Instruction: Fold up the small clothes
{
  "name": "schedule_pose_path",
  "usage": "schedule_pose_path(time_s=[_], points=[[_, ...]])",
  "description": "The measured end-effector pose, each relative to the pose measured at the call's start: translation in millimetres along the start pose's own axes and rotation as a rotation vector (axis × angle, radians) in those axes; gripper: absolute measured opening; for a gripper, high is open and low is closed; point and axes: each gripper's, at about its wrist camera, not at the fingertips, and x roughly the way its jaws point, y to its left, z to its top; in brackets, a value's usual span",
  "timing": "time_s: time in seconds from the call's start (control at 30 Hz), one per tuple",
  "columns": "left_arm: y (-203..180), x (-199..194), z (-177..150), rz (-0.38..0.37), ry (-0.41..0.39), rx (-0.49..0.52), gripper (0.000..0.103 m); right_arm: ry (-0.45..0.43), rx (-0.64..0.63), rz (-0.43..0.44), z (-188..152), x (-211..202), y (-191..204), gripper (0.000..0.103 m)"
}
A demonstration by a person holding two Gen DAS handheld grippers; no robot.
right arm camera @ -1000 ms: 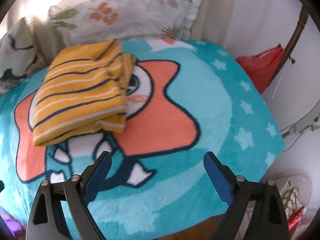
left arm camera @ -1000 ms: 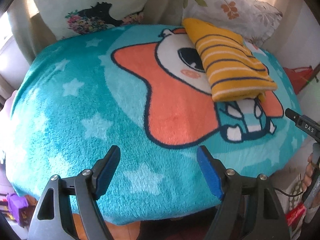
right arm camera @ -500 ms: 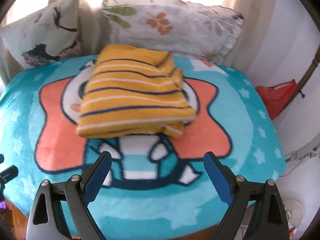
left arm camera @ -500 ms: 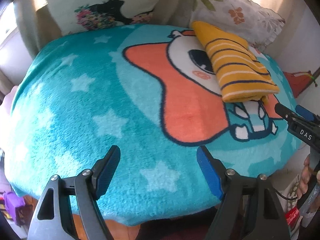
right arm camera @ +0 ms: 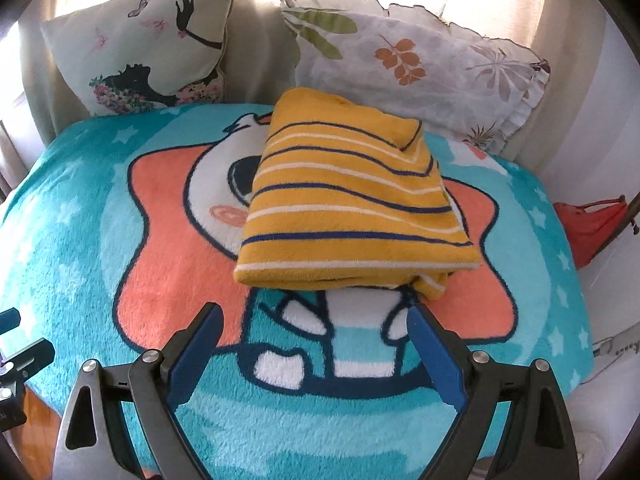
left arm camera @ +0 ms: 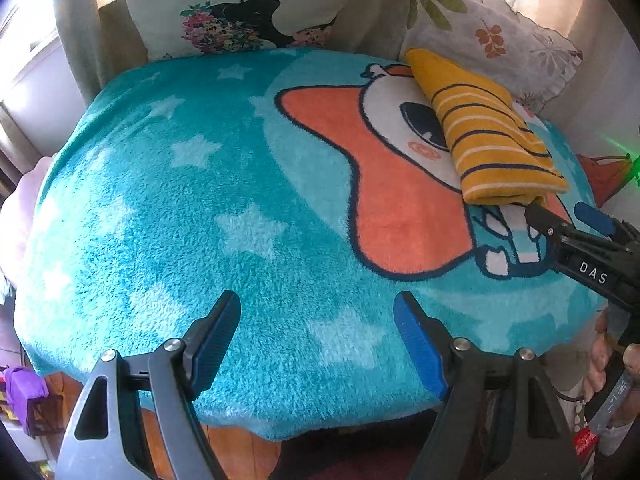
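A teal plush blanket (right arm camera: 80, 248) with stars and an orange cartoon star figure fills most of both views. Along its far edge, in the upper part of each frame, lean a silhouette-print cushion (right arm camera: 148, 48) and a leaf-print pillow (right arm camera: 420, 64); a red bag (right arm camera: 588, 228) sits at the right edge of the right wrist view.

The folded yellow striped garment (right arm camera: 348, 204) lies on the blanket, over the cartoon face, in the centre of the right wrist view. Its long axis runs from its folded edge at mid-frame up toward the pillows at the top, with the stripes crossing that axis (a small flap pokes out at the lower right corner). In the left wrist view it sits at upper right (left arm camera: 484, 136), slanting down to the right.

The right claw (right arm camera: 316, 344) is spread wide and holds nothing, just below the garment's near edge, its right finger close to the flap. The left claw (left arm camera: 318, 336) is likewise wide and empty, well apart from the garment, low over bare blanket.
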Motion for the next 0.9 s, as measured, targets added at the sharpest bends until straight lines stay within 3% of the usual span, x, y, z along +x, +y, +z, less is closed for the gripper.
schedule_pose_path(time_s=[0.17, 0.53, 0.9], points=[[-15.6, -5.5, -0.9, 0.008, -0.016, 0.020, 0.078, 0.006, 0.032, 0.002, -7.4, -0.3, -13.9, 0.095], [-73.8, -36.9, 9.5, 0.084, -0.174, -0.016, 0.078, -0.042, 0.059, 0.042, -1.2, -9.3, -72.9, 0.095], [-145.5, -33.4, 10.2, 0.079, -0.198, -0.042, 0.082, -0.058, 0.051, 0.044, -7.6, -9.9, -151.3, 0.095]])
